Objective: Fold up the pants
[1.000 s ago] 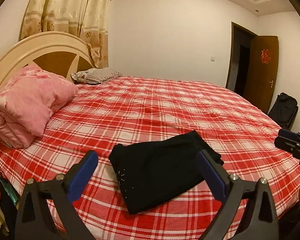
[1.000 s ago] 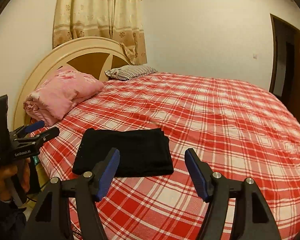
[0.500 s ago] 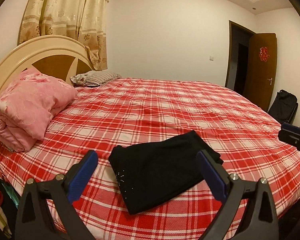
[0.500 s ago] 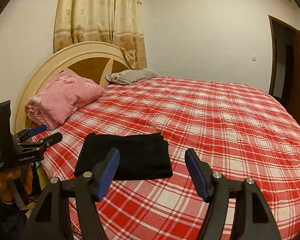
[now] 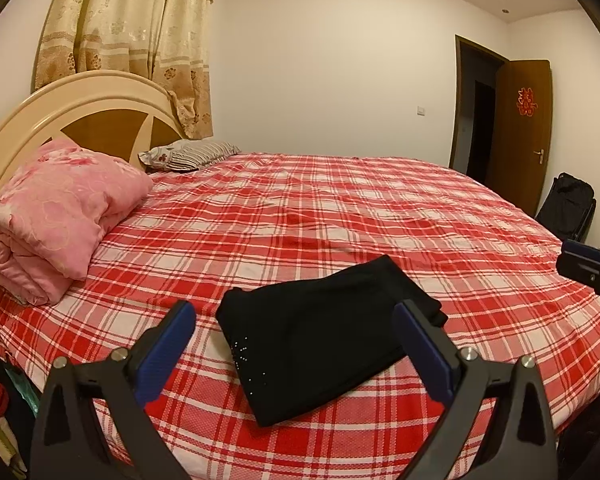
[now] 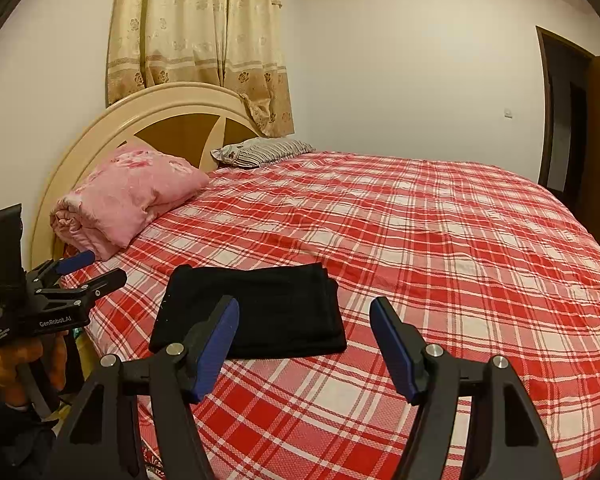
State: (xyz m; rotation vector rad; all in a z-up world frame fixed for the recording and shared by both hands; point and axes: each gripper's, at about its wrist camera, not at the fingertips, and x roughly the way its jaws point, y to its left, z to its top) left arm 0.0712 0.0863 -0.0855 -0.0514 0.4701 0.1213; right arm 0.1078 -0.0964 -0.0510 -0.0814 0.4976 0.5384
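Observation:
Black pants lie folded into a flat rectangle on the red plaid bed, near its front edge; they also show in the right wrist view. My left gripper is open and empty, held back from the bed with the pants framed between its blue pads. It also shows from the side at the left of the right wrist view. My right gripper is open and empty, above the bed's near edge, just right of the pants. Its tip shows at the right edge of the left wrist view.
A folded pink quilt and a striped pillow lie by the rounded headboard. Curtains hang behind. An open brown door and a dark bag stand at the far right.
Both grippers have drawn back and tilted up a little from the bed, so the pants sit slightly lower in view. The pants have not moved. Both grippers stay open.

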